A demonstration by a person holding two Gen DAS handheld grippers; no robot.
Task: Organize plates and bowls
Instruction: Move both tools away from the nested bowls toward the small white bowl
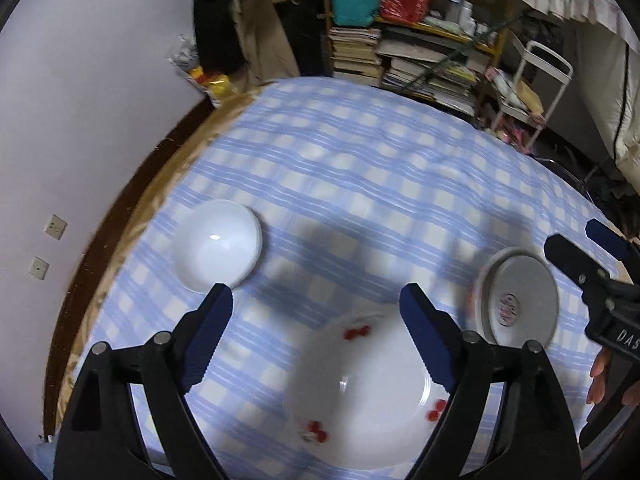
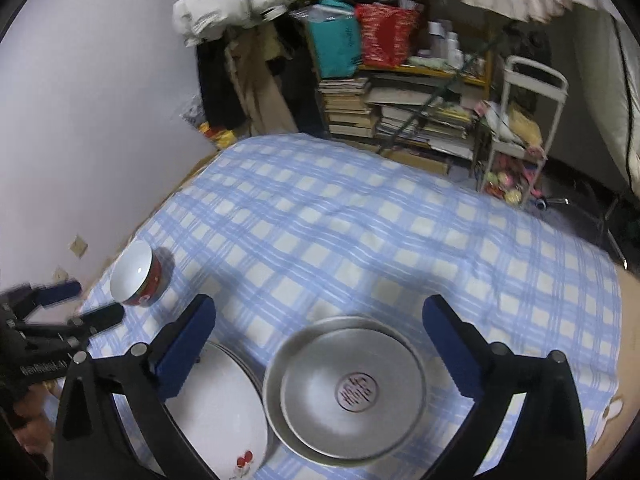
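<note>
A white plate with red cherries [image 1: 360,384] lies on the blue checked cloth under my open, empty left gripper [image 1: 316,300]. A white bowl with a red outside [image 1: 218,246] stands to its far left; it also shows in the right wrist view [image 2: 136,276]. A metal plate with a red stamp [image 1: 520,300] lies to the right. In the right wrist view this metal plate [image 2: 348,388] sits below my open, empty right gripper [image 2: 320,316], with the white plate [image 2: 216,412] overlapping its left side. The left gripper [image 2: 76,304] shows at the left edge, the right gripper [image 1: 580,244] at the right edge.
The table's cloth [image 2: 360,232] stretches far ahead. A wall [image 1: 80,120] runs along the left. Shelves with books and bags [image 2: 400,92] and a white cart [image 2: 520,140] stand beyond the far edge.
</note>
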